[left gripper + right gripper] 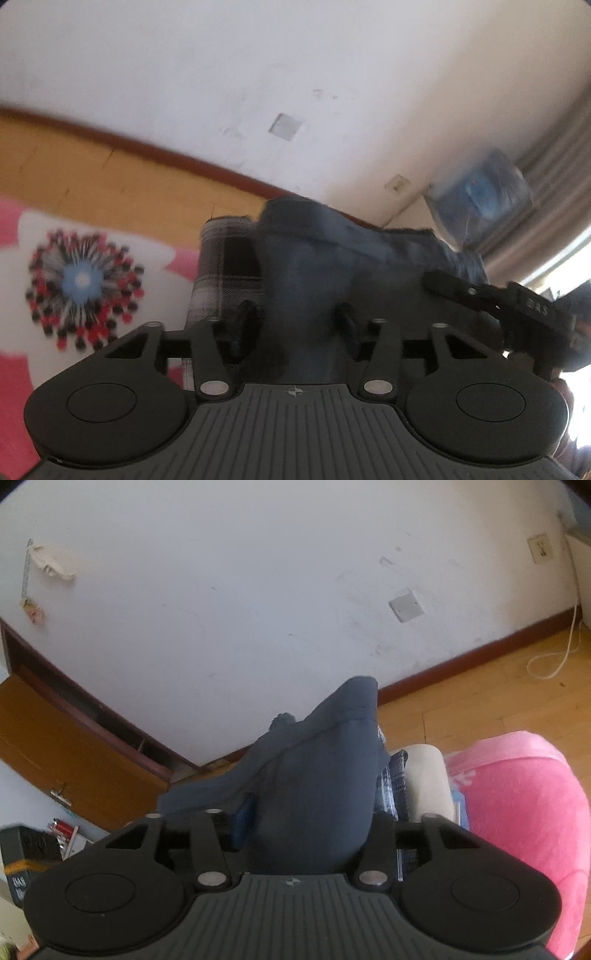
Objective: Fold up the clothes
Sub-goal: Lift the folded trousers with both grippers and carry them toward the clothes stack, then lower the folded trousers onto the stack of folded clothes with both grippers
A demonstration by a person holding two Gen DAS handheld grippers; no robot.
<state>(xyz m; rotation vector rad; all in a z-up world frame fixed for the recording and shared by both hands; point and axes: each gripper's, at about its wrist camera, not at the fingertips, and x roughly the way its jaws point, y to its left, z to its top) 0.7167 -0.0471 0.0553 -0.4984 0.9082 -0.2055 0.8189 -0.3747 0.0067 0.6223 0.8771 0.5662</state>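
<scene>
Left gripper (pixel 295 325): jaws part open, dark blue garment (pixel 314 273) bunched between them; I can't tell if the pads press on it. Right gripper (pixel 301 823): same story, jaws roughly half open, the same kind of dark blue cloth (pixel 314 775) draped through the gap, grip unclear. Cloth sits over a plaid piece (pixel 225 266) and beside a beige roll (pixel 424 779), on the pink flowered bed cover (pixel 524 812), near the edge facing the wall. I read this as setting down a fold. Next I'd want both jaws clear of the fabric, then a fresh hem to pinch
</scene>
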